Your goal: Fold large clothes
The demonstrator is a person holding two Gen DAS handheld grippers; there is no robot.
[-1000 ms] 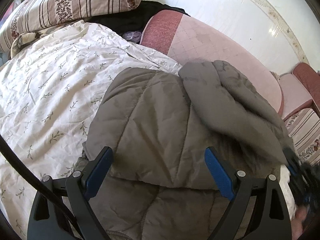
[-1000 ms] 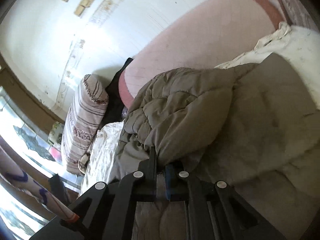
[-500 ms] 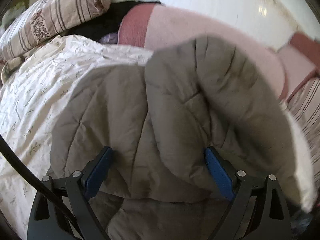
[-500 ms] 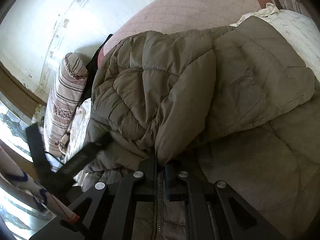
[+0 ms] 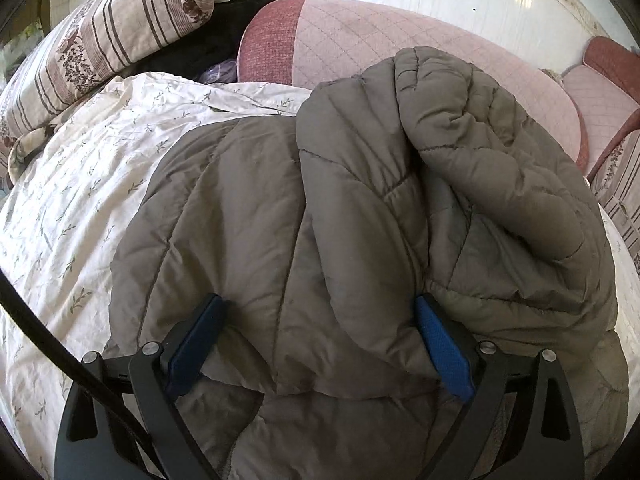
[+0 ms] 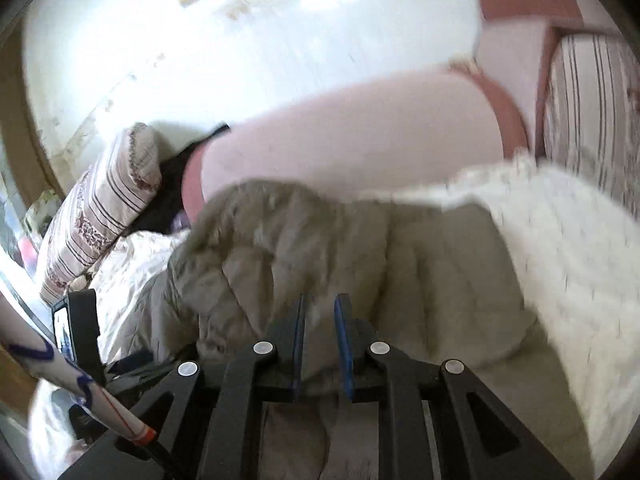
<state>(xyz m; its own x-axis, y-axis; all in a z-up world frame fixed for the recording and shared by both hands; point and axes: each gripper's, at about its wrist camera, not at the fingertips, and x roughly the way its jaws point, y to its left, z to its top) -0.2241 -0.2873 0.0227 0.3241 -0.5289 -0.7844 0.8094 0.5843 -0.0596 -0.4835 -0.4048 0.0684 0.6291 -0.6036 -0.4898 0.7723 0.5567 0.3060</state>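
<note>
A grey-olive quilted jacket (image 5: pixel 240 220) lies on the flowered bed sheet (image 5: pixel 80 180). One side of it, with the sleeve (image 5: pixel 480 140), is folded over onto its middle. My left gripper (image 5: pixel 318 304) is open wide just above the jacket's near part, and the fold's edge lies between its blue pads (image 5: pixel 440 344) without being pinched. The right wrist view is blurred by motion. There my right gripper (image 6: pixel 320 300) is above the jacket (image 6: pixel 420 280) with its jaws opening. A narrow gap shows between the pads and no fabric is gripped in it.
A striped pillow (image 5: pixel 120 28) and a black garment (image 5: pixel 208 40) lie at the far left of the bed. A pink padded headboard (image 5: pixel 380 32) runs behind the jacket. More striped bedding (image 6: pixel 592 112) is at the right. A white rod with blue marks (image 6: pixel 80 392) crosses the right view's lower left.
My right gripper carried the sleeve side across the jacket, then let it go and drew back. The fold now rests on the jacket. My left gripper came in closer over the jacket and stayed open.
</note>
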